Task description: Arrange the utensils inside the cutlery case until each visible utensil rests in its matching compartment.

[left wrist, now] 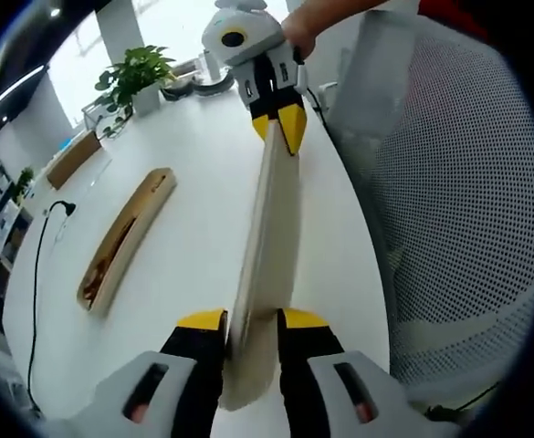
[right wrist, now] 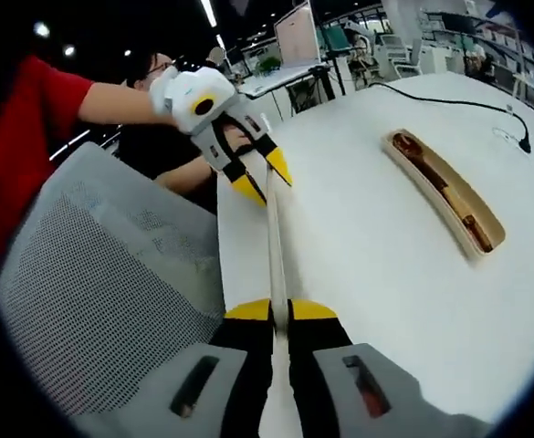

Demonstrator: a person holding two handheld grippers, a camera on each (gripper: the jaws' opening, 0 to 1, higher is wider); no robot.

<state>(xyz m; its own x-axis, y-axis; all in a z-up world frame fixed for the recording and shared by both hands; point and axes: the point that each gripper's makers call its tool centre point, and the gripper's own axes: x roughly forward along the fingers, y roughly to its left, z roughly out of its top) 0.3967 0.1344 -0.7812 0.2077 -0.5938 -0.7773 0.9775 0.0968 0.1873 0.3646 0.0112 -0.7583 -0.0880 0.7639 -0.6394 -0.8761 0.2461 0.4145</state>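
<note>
Grippers hold a long pale flat panel, likely the cutlery case lid (left wrist: 268, 246), edge-on between them; the left gripper (left wrist: 251, 321), bottom centre of the left gripper view, clamps its near end; the right gripper (right wrist: 280, 312), bottom centre of the right gripper view, clamps the other end; the wooden cutlery case (right wrist: 445, 193) lies upper right on the white table (right wrist: 367, 265), utensils inside; sorting looks barely begun, judging by this.
</note>
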